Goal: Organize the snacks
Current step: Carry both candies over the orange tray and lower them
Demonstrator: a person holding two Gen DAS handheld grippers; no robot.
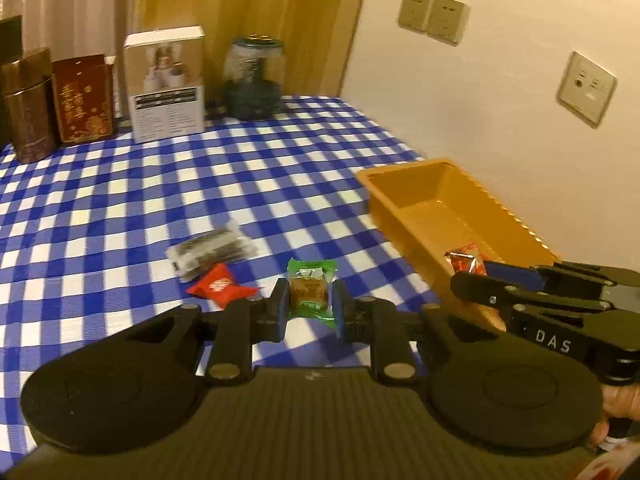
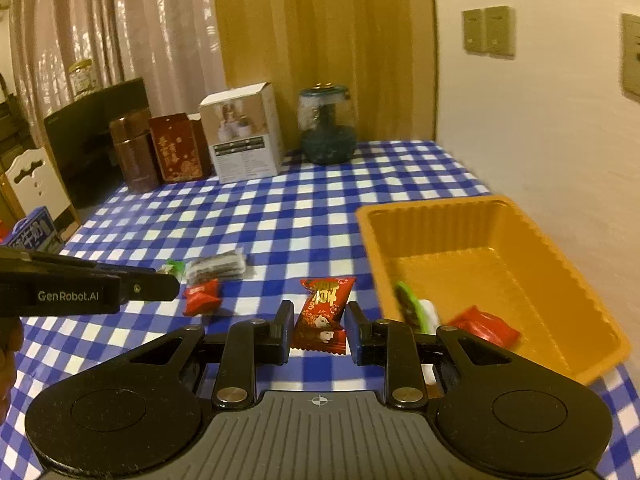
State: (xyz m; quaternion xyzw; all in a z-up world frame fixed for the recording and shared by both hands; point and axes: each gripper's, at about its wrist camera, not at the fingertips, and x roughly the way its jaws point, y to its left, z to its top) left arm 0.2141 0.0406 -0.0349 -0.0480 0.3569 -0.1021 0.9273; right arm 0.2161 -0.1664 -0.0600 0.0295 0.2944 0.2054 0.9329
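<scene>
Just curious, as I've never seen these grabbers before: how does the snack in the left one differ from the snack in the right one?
The left gripper holds a green snack; the right gripper holds a red snack. The green snack is squarish with a brown cake showing inside; the red snack is longer, printed with cartoon faces. Both are wrapped and clamped between blue pads above the checked cloth.

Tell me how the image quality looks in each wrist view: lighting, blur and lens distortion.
Left wrist view: warm yellowish indoor light, fisheye bending of the checked tablecloth, motion blur on the clear packet of dark snacks and the glass jar. Right wrist view: same warm cast, dark vignette in the top corners, a smeared green-wrapped snack in the orange tray.
</scene>
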